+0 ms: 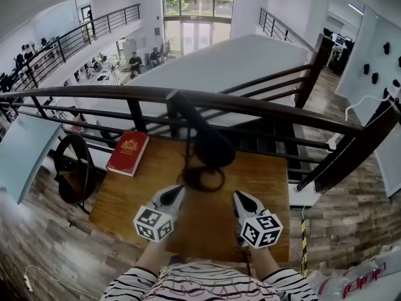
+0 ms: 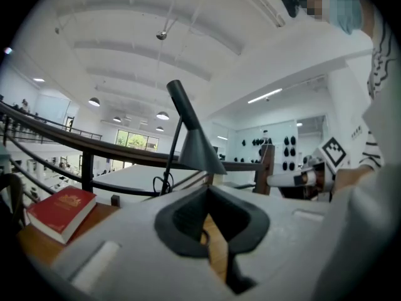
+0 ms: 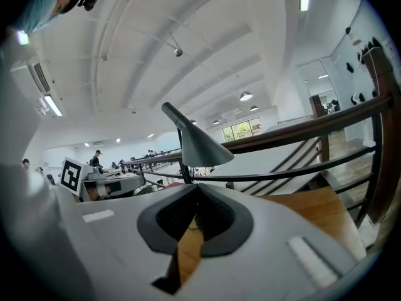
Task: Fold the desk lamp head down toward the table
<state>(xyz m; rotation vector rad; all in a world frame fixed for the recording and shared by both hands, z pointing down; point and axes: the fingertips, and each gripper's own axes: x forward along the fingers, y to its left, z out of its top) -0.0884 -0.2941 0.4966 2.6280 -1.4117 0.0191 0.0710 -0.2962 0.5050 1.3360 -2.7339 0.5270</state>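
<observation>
The desk lamp [image 1: 210, 144] stands at the middle of the table [image 1: 266, 187], close to its far edge. Its dark cone head is raised on a thin stem, mouth facing down, and a loop of cord lies at its foot. Nearer the table's front edge, the left gripper [image 1: 176, 193] and the right gripper [image 1: 242, 199] point at the lamp without touching it. Both sets of jaws are clenched on nothing. A red book [image 1: 128, 152] lies at the far left corner. A dark railing [image 1: 263, 106] runs behind the table.
</observation>
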